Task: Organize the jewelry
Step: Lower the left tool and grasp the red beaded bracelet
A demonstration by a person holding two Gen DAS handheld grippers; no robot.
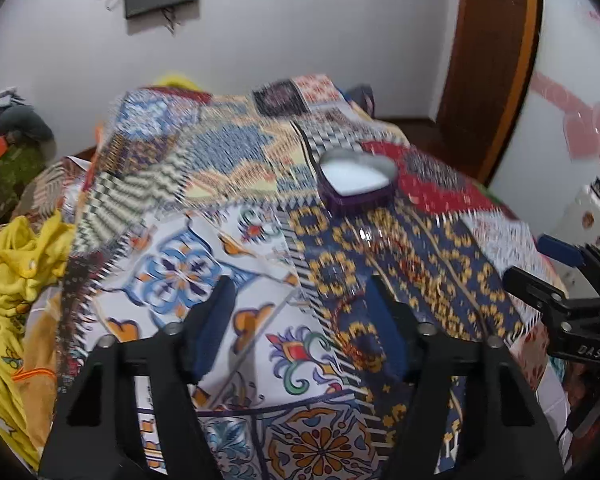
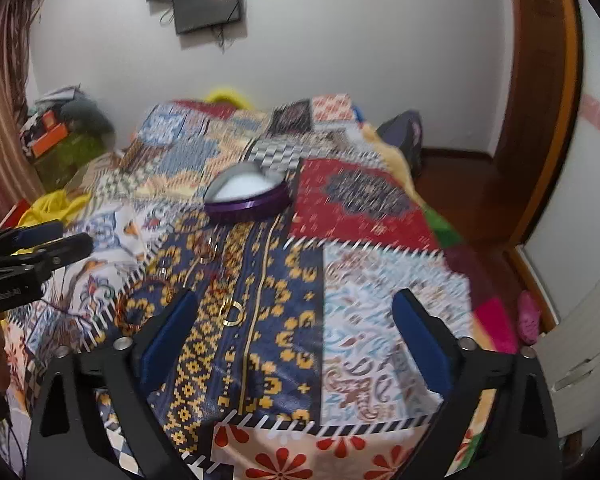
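Patchwork cotton in blue, red, white and gold, the printed bedspread (image 2: 364,288) fills the room's middle and carries everything. Toward its far side sits a purple heart-shaped jewelry box (image 2: 249,196) with a white padded lining, lid off, nothing visible inside. Nearer, on the navy-and-gold panel, lie a coppery wire bangle (image 2: 134,308), a gold ring (image 2: 231,314) and smaller, blurred pieces (image 2: 206,254) I cannot identify. The left gripper (image 1: 298,322) hangs with its blue-padded fingers spread and empty just above the cloth; the right gripper (image 2: 296,340) is likewise wide apart, holding nothing. The gold ring lies just beside the right gripper's inner finger, so it looks the natural first pick: straddle it squarely, press lightly into the soft cloth, close without pinching fabric, then lift toward the box.
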